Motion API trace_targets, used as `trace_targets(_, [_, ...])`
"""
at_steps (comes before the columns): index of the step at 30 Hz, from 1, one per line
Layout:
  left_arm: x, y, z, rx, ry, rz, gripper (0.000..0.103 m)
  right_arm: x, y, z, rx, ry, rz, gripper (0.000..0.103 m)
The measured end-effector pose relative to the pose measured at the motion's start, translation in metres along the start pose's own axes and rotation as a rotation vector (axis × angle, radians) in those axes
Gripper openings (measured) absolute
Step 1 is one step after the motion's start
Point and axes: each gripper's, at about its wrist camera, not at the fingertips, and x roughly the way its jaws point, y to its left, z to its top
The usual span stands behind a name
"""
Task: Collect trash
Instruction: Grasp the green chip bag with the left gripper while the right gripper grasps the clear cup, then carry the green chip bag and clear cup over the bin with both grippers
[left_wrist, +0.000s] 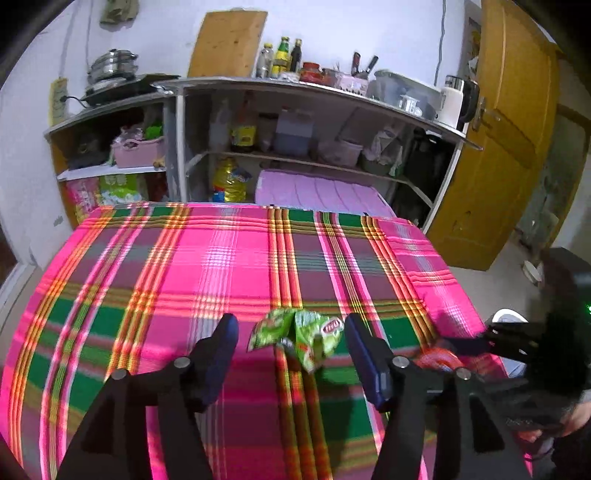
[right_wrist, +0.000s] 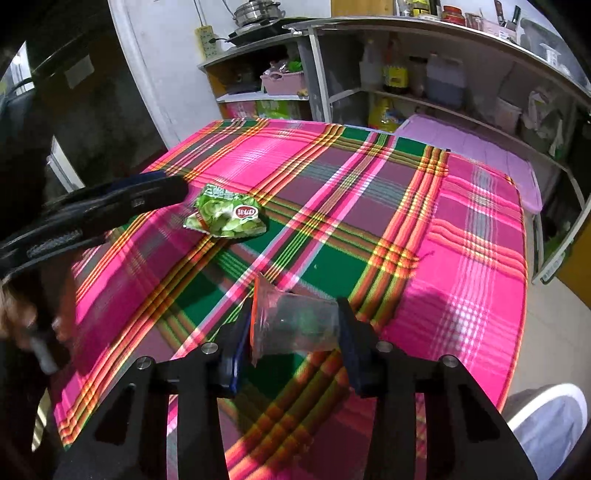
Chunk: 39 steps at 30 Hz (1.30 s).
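A crumpled green snack wrapper (left_wrist: 295, 336) lies on the pink plaid tablecloth (left_wrist: 221, 266). My left gripper (left_wrist: 291, 328) is open around it, one blue pad on each side, neither touching. In the right wrist view the same green wrapper (right_wrist: 225, 216) lies just beside a left gripper finger (right_wrist: 166, 192). My right gripper (right_wrist: 293, 325) is shut on a clear plastic wrapper (right_wrist: 295, 325) with an orange-red edge, held a little above the cloth. Seen from the left wrist, the right gripper (left_wrist: 498, 339) is at the table's right edge with that wrapper's red edge (left_wrist: 439, 360) showing.
Grey kitchen shelves (left_wrist: 314, 96) crowded with bottles and pots stand behind the table. A purple lidded box (left_wrist: 317, 192) sits just past the far edge. A white-rimmed container (right_wrist: 546, 424) stands on the floor by the table's right side, near a wooden door (left_wrist: 498, 147).
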Motion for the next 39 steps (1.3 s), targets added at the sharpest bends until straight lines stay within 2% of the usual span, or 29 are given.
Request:
trace_targets(6, [0.043, -0.004, 0.004, 0.047, 0.099, 0.004, 0.062, -0.015, -0.006, -0.010, 0.010, -0.011, 0.001, 0.043])
trace_targets(9, [0.048, -0.008, -0.005, 0.069, 0.108, 0.011, 0.060, -0.019, -0.010, -0.012, 0.015, -0.015, -0.001, 0.043])
trace_targets(10, [0.047, -0.009, -0.006, 0.075, 0.101, 0.013, 0.058, -0.020, -0.011, -0.013, 0.015, -0.016, -0.004, 0.043])
trace_targets(11, [0.046, -0.009, -0.007, 0.075, 0.098, 0.007, 0.048, -0.021, -0.012, -0.015, 0.016, -0.018, -0.007, 0.043])
trace_targets(13, [0.043, -0.010, -0.007, 0.063, 0.096, 0.012, 0.040, -0.022, -0.013, -0.017, 0.018, -0.019, -0.011, 0.043])
trace_targets(15, [0.040, -0.011, -0.007, 0.064, 0.094, 0.022, 0.023, -0.025, -0.013, -0.021, 0.021, -0.021, -0.016, 0.043])
trace_targets(19, [0.032, -0.016, -0.013, 0.063, 0.088, 0.028, 0.019, -0.036, -0.014, -0.028, 0.032, -0.034, -0.022, 0.043])
trace_targets(27, [-0.014, -0.038, -0.037, 0.047, 0.038, 0.009, 0.014, -0.075, -0.010, -0.049, 0.067, -0.098, -0.041, 0.043])
trace_targets(39, [-0.113, -0.104, -0.085, 0.039, -0.079, -0.059, 0.012, -0.147, 0.003, -0.106, 0.105, -0.192, -0.118, 0.043])
